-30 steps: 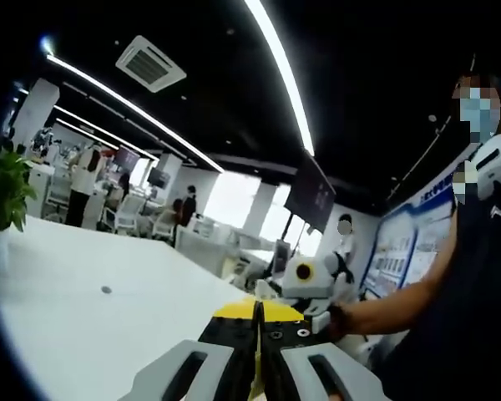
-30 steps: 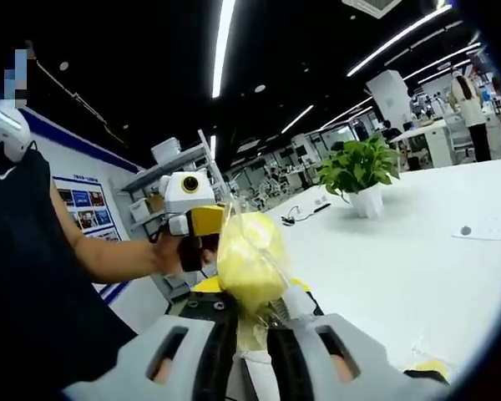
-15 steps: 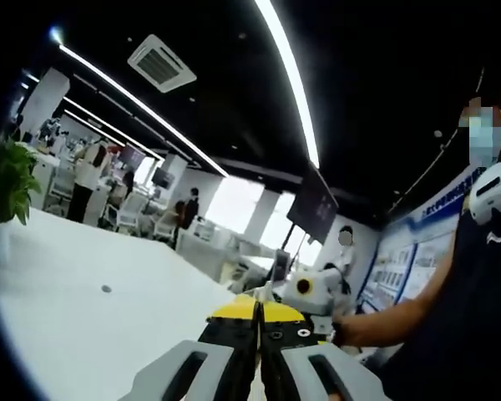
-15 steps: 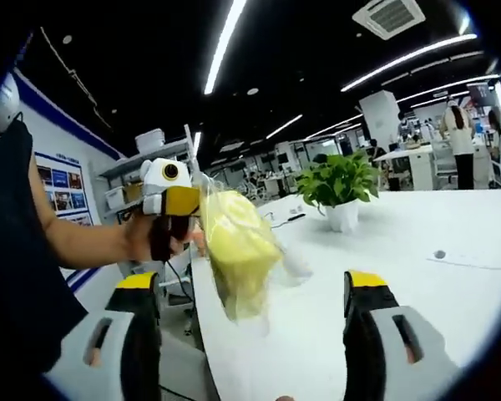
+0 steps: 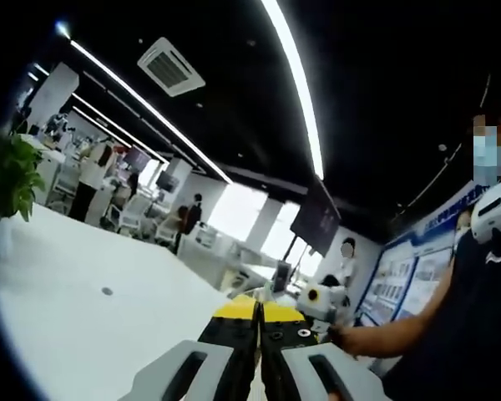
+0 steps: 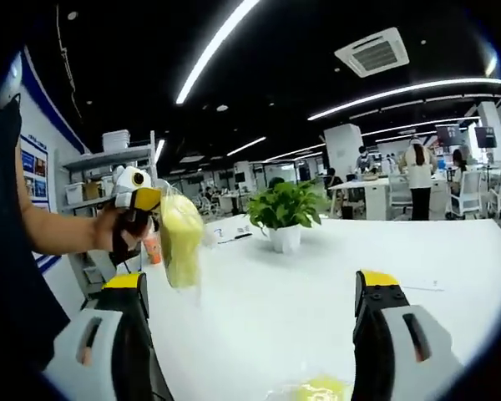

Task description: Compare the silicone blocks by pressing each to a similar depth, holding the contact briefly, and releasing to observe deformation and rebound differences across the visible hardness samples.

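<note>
Right gripper view shows the right tongs (image 6: pixel 250 284) spread wide and empty, while the left tongs (image 6: pixel 154 219) pinch a bagged soft yellow silicone block (image 6: pixel 180 241) aloft above the white tabletop (image 6: pixel 317 276), probably for comparison.

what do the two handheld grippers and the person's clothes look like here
The right gripper has light grey slotted jaws with black inner faces and yellow tips. The left gripper is built the same, grey and black with yellow tips; seen from the right gripper view, it carries a white and yellow body on a black handle. The person wears a dark short-sleeved top with a white emblem.
</note>
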Action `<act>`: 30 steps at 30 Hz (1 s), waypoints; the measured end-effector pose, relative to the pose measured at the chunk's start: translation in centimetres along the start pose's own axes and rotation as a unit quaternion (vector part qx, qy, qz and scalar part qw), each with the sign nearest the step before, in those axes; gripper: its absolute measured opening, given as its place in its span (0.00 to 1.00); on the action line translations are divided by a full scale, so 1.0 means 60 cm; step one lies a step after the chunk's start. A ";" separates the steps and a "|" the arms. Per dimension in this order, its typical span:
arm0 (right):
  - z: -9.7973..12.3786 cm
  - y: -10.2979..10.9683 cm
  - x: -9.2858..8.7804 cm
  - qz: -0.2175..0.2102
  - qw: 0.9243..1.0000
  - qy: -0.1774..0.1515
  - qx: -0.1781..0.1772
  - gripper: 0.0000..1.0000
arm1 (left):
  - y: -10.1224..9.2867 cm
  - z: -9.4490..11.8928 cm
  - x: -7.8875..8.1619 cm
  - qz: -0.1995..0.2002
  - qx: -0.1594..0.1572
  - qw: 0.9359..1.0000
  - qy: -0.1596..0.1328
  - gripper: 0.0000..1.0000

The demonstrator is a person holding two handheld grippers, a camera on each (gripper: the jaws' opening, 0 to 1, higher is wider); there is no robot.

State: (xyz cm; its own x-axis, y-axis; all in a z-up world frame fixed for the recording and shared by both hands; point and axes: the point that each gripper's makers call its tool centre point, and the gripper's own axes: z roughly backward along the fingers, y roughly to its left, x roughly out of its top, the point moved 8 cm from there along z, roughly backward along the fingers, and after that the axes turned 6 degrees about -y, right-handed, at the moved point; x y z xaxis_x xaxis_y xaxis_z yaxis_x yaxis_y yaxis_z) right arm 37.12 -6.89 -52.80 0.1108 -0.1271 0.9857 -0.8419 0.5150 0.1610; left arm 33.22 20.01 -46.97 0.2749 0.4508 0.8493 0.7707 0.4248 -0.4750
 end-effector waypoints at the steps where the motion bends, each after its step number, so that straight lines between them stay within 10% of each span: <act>1: 0.010 -0.008 -0.001 0.012 1.000 0.003 -0.017 0.96 | 0.001 0.001 -0.002 0.001 0.001 1.000 0.000 0.00; 30: 0.157 -0.044 -0.099 0.022 0.985 0.065 -0.157 0.96 | 0.068 0.029 -0.054 0.084 0.076 0.993 -0.024 0.00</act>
State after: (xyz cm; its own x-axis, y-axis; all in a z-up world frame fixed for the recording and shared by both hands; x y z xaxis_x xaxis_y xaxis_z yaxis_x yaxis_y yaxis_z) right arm 33.72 -15.45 -59.53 0.1620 0.0000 0.9868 -0.6447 0.7571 0.1058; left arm 34.50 21.63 -52.09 0.3624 0.5602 0.7449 0.6189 0.4530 -0.6417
